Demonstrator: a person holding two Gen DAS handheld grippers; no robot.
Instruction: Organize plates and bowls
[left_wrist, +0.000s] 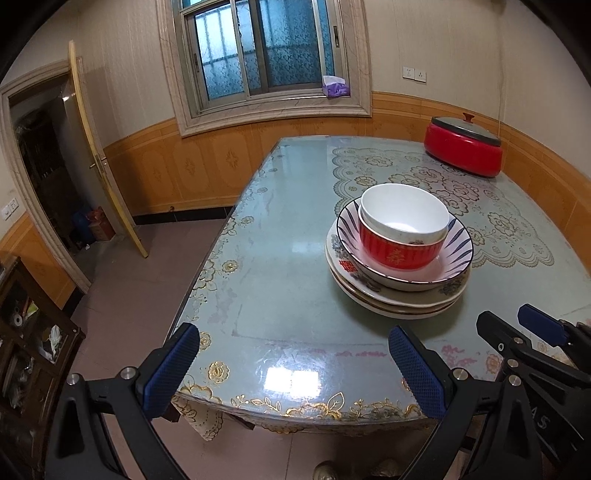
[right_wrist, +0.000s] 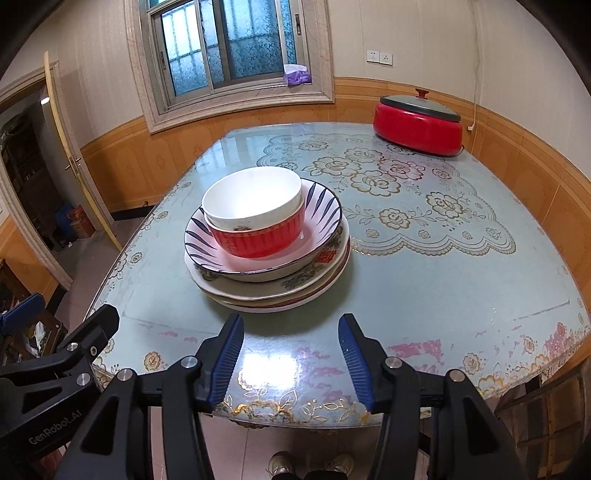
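Ahead and to the right of the left gripper (left_wrist: 293, 369), in the left wrist view, the stack of crockery stood on the table (left_wrist: 280, 266): a white bowl (left_wrist: 404, 210) nested in a red bowl (left_wrist: 397, 247), that pair seated in a striped bowl (left_wrist: 454, 258), and the whole resting on several plates (left_wrist: 391, 302). The left gripper's jaws stood wide apart and held nothing. It hung above the table's near edge, apart from the stack. The right gripper (left_wrist: 517, 328) showed at the lower right, near the plates' near rim. A red lidded pot (left_wrist: 463, 147) sat at the far right corner, well apart from the stack.

In the right wrist view, the same stack lay directly ahead and slightly left of the right gripper (right_wrist: 291, 363), with the white bowl (right_wrist: 253, 201) uppermost, the red bowl (right_wrist: 258, 240) beneath, the striped bowl (right_wrist: 317, 236) around them and the plates (right_wrist: 273, 295) below. The right gripper's jaws were open to a moderate width and empty, with bare table (right_wrist: 424, 266) between them and the plates. The stack was round, so no long axis governed the approach. The right gripper was judged nearer and better aligned. The left gripper (right_wrist: 62, 321) stood at the left margin. Nothing stood in the path; the red lidded pot (right_wrist: 417, 123) was far off, beyond and to the right.
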